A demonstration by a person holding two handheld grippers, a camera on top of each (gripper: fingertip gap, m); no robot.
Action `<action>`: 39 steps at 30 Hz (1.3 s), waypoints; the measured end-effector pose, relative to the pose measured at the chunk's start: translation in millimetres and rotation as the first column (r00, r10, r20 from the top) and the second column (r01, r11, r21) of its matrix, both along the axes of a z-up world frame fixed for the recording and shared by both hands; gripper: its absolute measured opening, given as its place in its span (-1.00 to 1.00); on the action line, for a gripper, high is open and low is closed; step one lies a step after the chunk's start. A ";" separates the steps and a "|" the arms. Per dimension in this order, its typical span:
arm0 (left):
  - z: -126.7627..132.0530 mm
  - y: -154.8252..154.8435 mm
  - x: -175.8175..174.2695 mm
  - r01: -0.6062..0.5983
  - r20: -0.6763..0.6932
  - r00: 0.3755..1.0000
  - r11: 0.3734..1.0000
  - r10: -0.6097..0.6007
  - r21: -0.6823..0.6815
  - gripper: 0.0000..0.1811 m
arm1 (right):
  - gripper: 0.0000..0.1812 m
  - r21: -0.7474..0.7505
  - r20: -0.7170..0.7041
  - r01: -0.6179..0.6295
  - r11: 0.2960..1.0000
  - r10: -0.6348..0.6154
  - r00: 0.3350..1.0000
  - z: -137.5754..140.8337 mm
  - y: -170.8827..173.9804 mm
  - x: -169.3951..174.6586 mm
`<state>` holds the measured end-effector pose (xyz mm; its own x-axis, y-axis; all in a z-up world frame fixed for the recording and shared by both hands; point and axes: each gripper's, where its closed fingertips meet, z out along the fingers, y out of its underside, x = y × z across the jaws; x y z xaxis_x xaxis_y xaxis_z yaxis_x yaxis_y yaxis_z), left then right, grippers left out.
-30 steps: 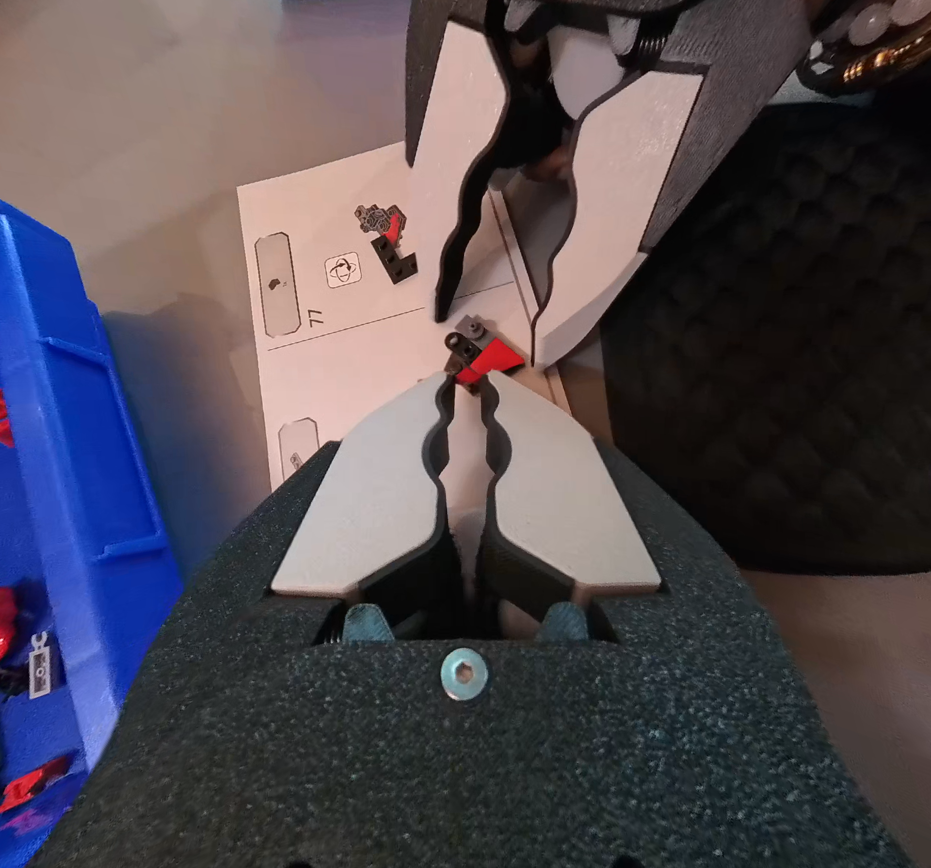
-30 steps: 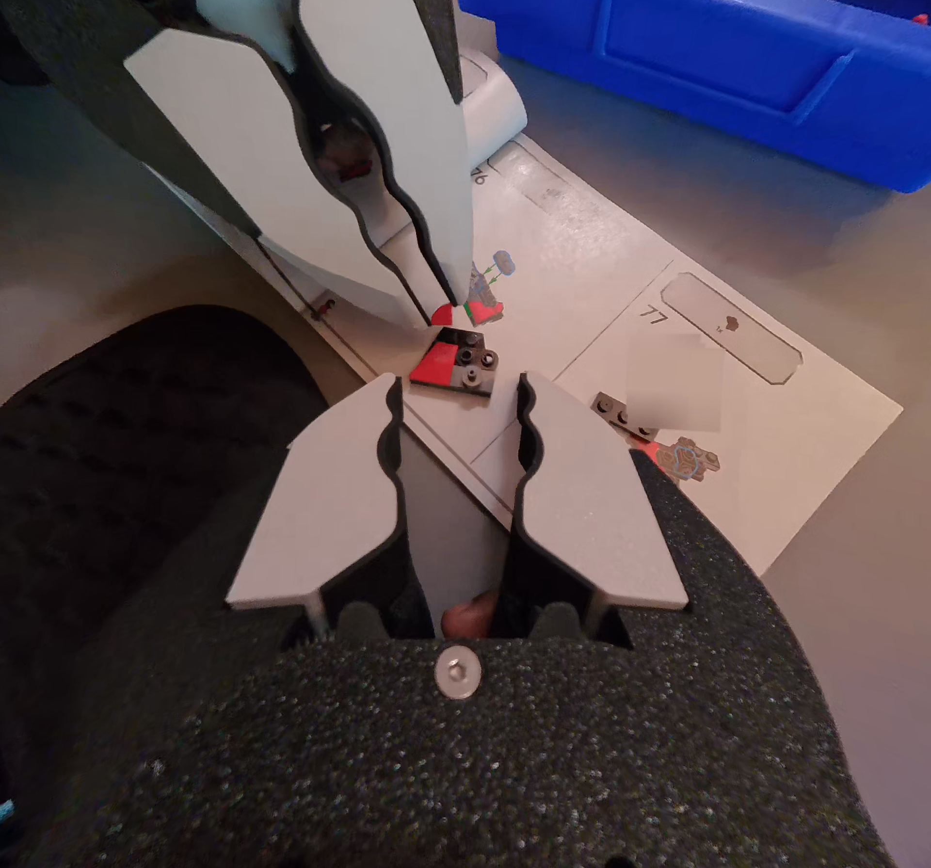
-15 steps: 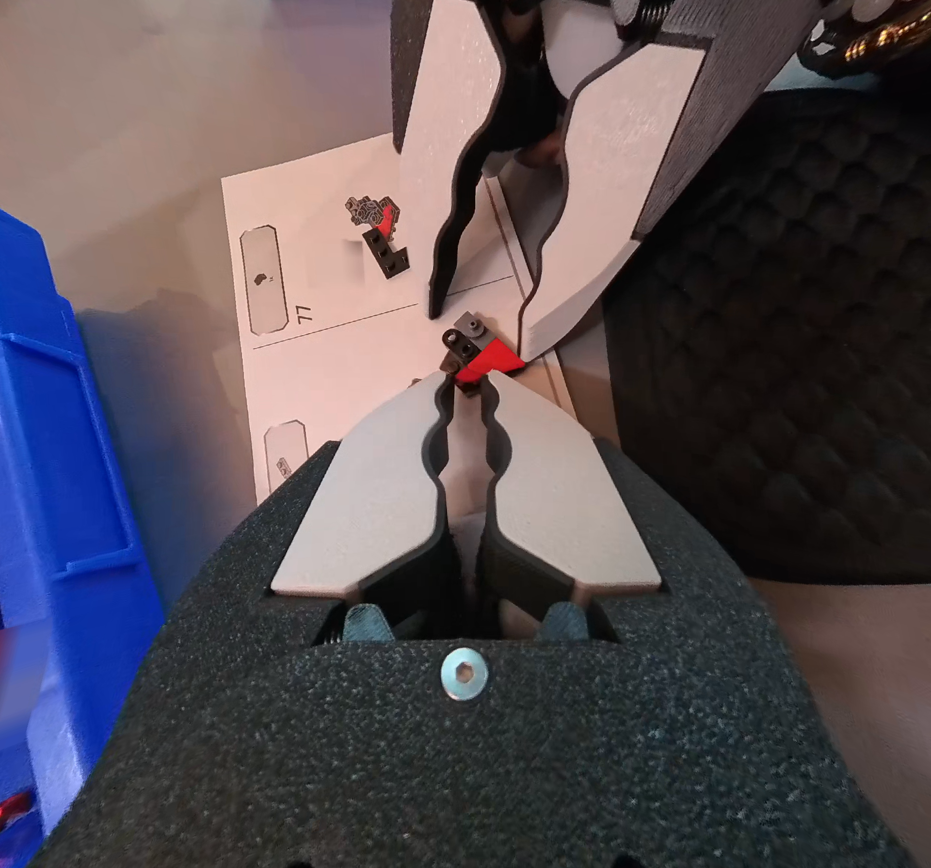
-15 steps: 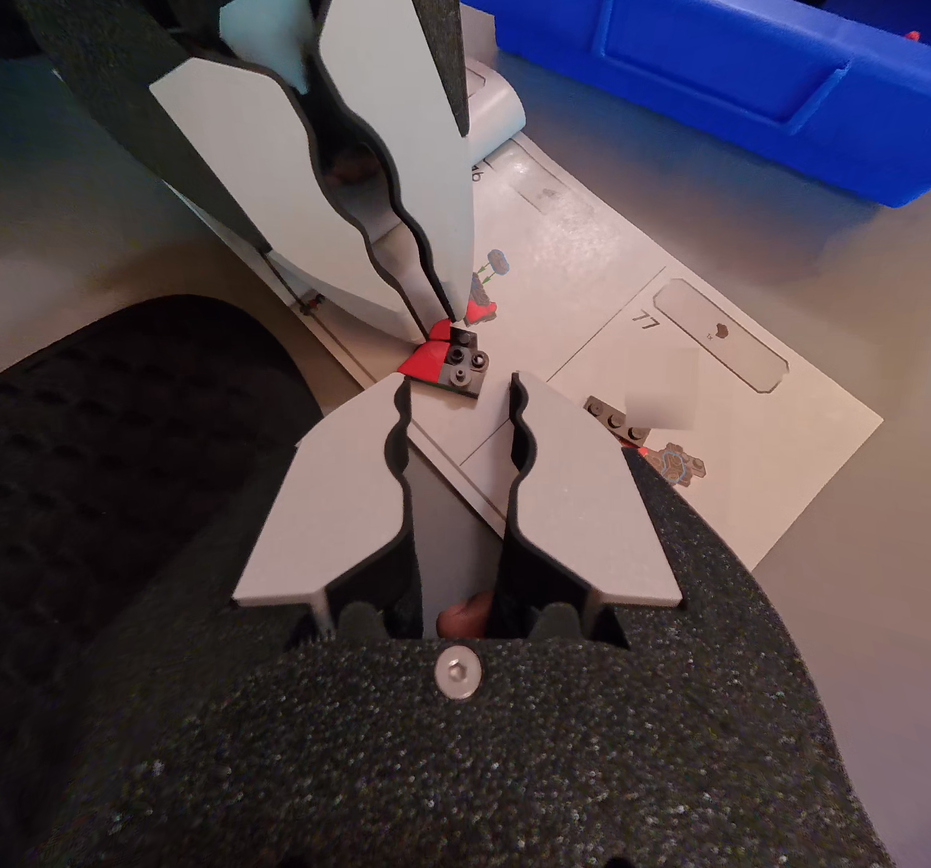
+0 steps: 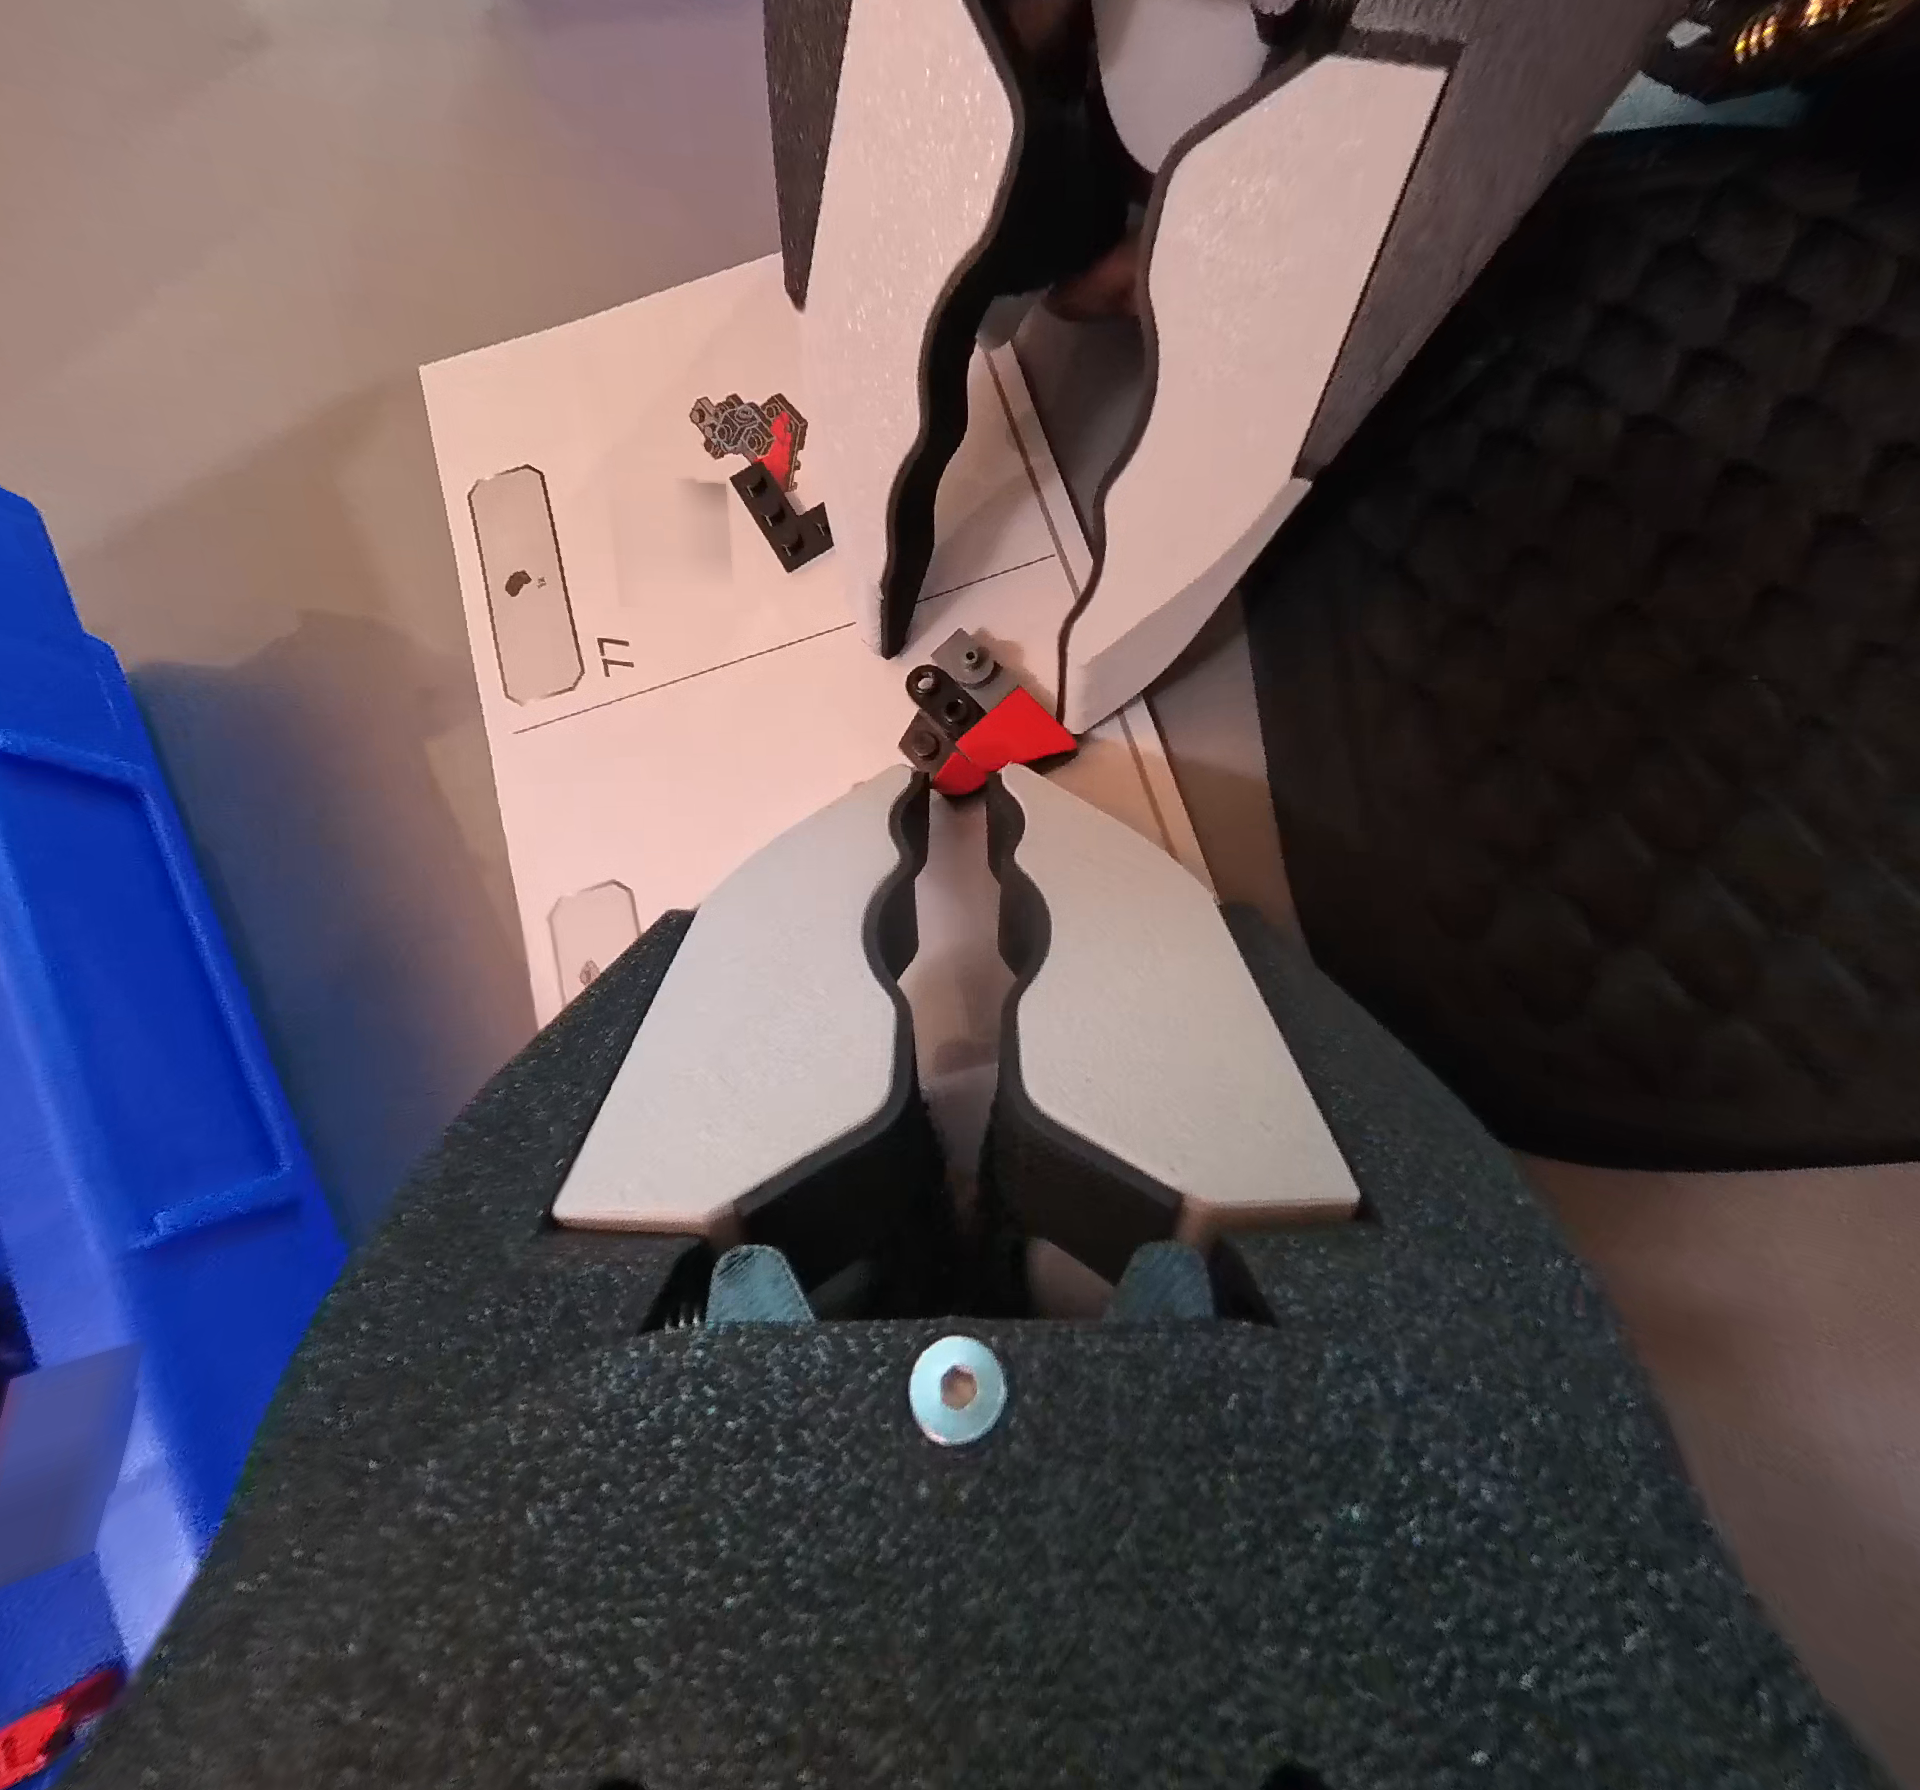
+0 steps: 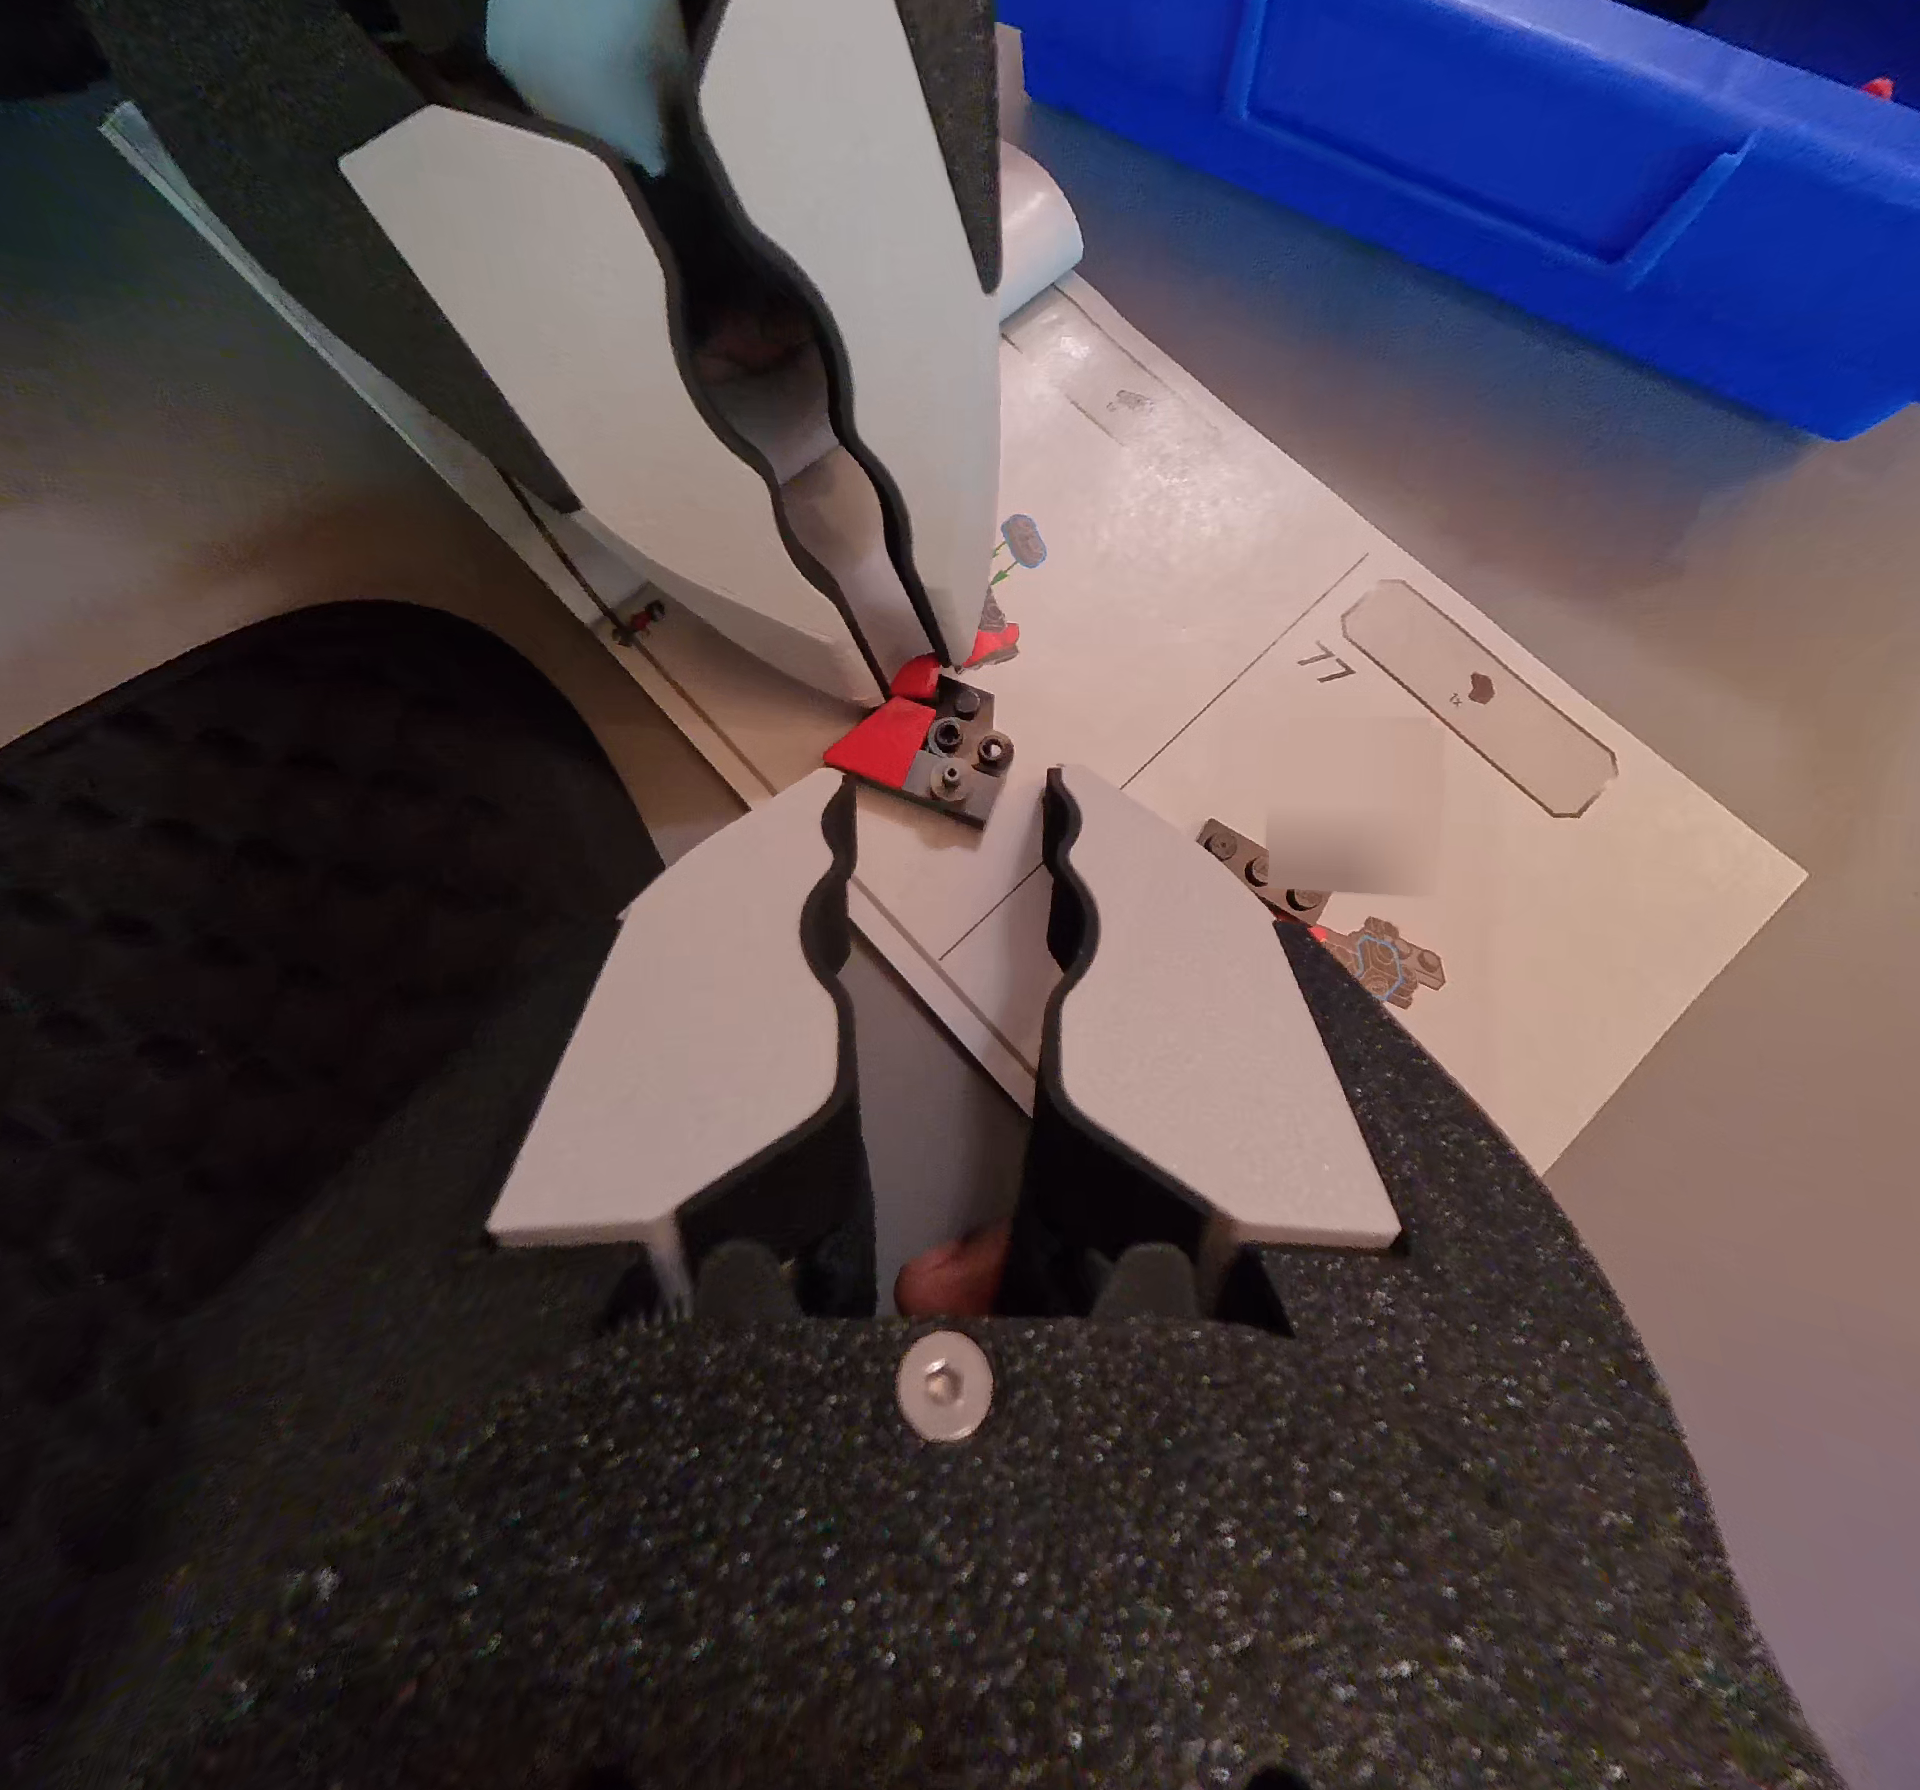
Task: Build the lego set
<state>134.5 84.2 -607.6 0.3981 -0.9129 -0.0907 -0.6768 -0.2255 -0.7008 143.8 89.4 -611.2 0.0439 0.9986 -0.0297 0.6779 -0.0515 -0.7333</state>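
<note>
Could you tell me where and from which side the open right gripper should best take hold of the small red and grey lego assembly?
The left gripper pinches the lego assembly by its red tip. The right gripper, jaws open, probably best closes across the free grey studded plate's flat side edges, coming from the end opposite the left gripper; the sloped red wedges would likely slip.

The only writing stands on the instruction sheet (image 5: 665, 743) lying open on the desk (image 5: 260, 182): a printed step number beside a grey parts box (image 6: 1475, 696), with small quantity marks inside the boxes, too small to make out.
</note>
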 end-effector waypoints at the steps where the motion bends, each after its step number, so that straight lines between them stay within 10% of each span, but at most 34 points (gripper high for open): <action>1: 0.2 0.4 -0.2 0.008 -0.009 1.000 1.000 -0.008 -0.001 -0.89 | -0.62 0.002 0.001 -0.004 1.000 0.004 1.000 0.0 -0.2 -0.1; 39: -1.0 0.6 2.8 0.204 -0.134 0.968 0.977 -0.211 -0.064 -0.89 | -0.68 0.006 0.003 -0.102 0.995 0.102 0.995 0.2 -2.6 -1.9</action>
